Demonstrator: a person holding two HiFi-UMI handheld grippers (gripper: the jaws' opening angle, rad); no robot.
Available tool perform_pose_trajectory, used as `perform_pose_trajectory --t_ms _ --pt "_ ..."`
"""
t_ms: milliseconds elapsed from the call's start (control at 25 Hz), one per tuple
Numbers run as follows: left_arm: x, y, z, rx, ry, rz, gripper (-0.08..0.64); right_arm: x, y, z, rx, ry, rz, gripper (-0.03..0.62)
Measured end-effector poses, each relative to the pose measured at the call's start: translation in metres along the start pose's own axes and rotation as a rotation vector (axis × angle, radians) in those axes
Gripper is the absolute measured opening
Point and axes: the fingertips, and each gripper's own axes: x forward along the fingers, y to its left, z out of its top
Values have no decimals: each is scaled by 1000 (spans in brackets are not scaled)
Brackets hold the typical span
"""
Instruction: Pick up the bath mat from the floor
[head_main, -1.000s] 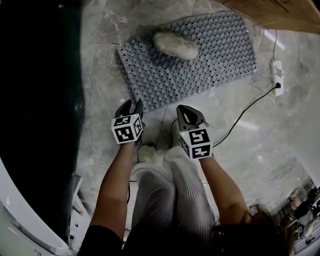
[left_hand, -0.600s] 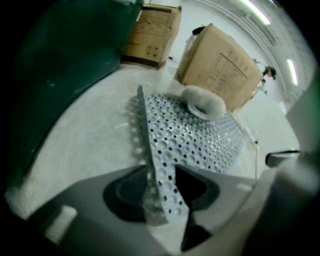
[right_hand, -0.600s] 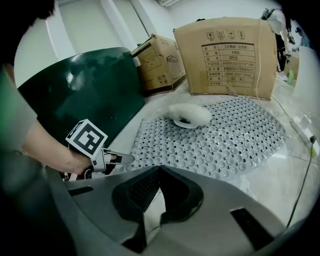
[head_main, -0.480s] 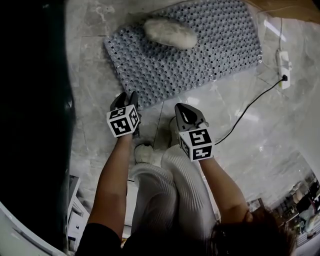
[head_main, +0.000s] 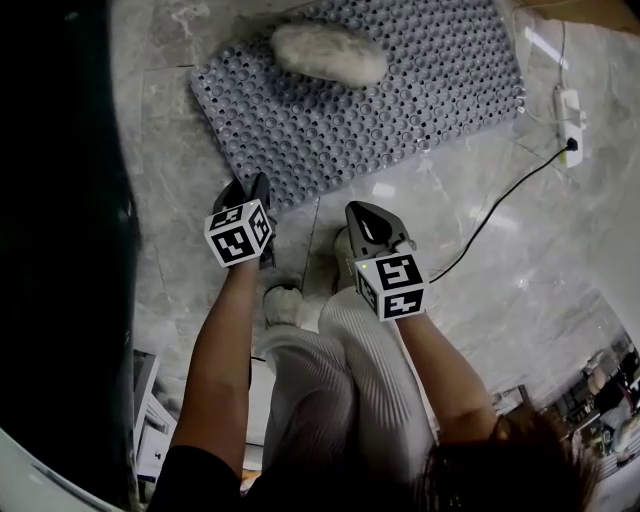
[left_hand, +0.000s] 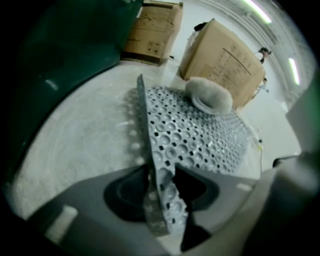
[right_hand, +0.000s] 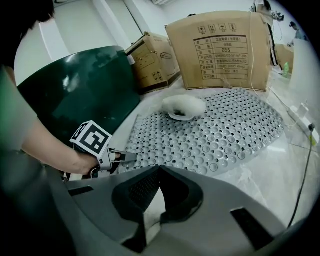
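The grey bath mat (head_main: 400, 90), studded with round cups and holes, lies on the marble floor with a fluffy white slipper (head_main: 315, 52) on its far part. My left gripper (head_main: 255, 190) is at the mat's near left corner. In the left gripper view, this gripper (left_hand: 161, 167) is shut on the mat (left_hand: 200, 135), whose edge stands up between the jaws. My right gripper (head_main: 365, 215) hovers over bare floor just short of the mat's near edge. Its jaws (right_hand: 160, 169) are shut with nothing in them. The right gripper view also shows the left gripper (right_hand: 122, 156) at the mat's corner (right_hand: 220, 130).
A large dark green object (head_main: 60, 250) borders the floor on the left. Cardboard boxes (right_hand: 225, 47) stand behind the mat. A white power strip (head_main: 570, 115) with a black cable (head_main: 500, 205) lies to the right. The person's legs and shoes (head_main: 285, 305) are below the grippers.
The left gripper has moved forward onto the mat's near left corner and its jaws have come together on it. The right gripper has hardly moved.
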Motion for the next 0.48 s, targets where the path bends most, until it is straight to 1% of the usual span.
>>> perform_pose_trajectory --t_ms 120,240,280,360,400,480 --pt "4 -5 0 -4 -1 -11 155 0 -1 -1 5 -3 -3 -2" --pt "4 -2 1 -55 -11 -3 99 -1 -3 -2 7 -4 -9 -2" --pt "4 -1 2 -56 -12 0 89 -2 -3 -3 9 -4 -13 -2" --pt "1 -1 3 -28 -10 5 41 -4 -4 -4 12 -2 -20 -2" --pt "-1 -1 3 -15 -9 3 37 -5 -3 -4 12 -1 -23 -2" --pt "-5 -3 6 -14 -7 -6 29 -9 -1 -2 10 -3 -26 -2"
